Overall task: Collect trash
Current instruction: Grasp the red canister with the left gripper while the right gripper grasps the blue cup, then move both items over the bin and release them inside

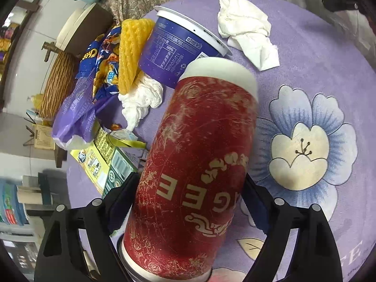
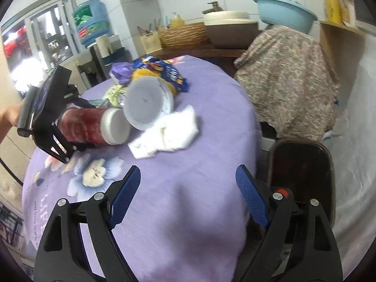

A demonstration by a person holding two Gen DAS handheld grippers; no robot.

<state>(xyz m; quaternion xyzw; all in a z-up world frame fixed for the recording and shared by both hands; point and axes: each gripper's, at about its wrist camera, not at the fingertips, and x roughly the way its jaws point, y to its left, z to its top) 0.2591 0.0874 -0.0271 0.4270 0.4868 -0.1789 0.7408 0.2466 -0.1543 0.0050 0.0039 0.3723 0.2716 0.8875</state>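
A scuffed red paper coffee cup [image 1: 195, 155] with a white end lies tilted on the purple flowered tablecloth [image 1: 317, 70]. My left gripper [image 1: 190, 176] is shut on it, a black finger against each side. From the right wrist the cup [image 2: 87, 127] and the left gripper [image 2: 88, 124] show at the table's left. Beyond lie a blue tub [image 1: 178, 49], crumpled white tissue [image 1: 246, 30], a yellow foam net [image 1: 131, 54], a blue snack bag [image 1: 103, 65], a purple wrapper [image 1: 72, 117]. My right gripper [image 2: 188, 169] hangs open and empty over the near cloth.
A dark bin [image 2: 303, 171] stands beside the table's right edge. Behind it is a floral cloth cover [image 2: 286, 80]. A counter at the back carries a woven basket [image 2: 183, 35], a sink [image 2: 228, 23] and a blue basin [image 2: 284, 11]. A person's hand [image 2: 9, 115] holds the left gripper.
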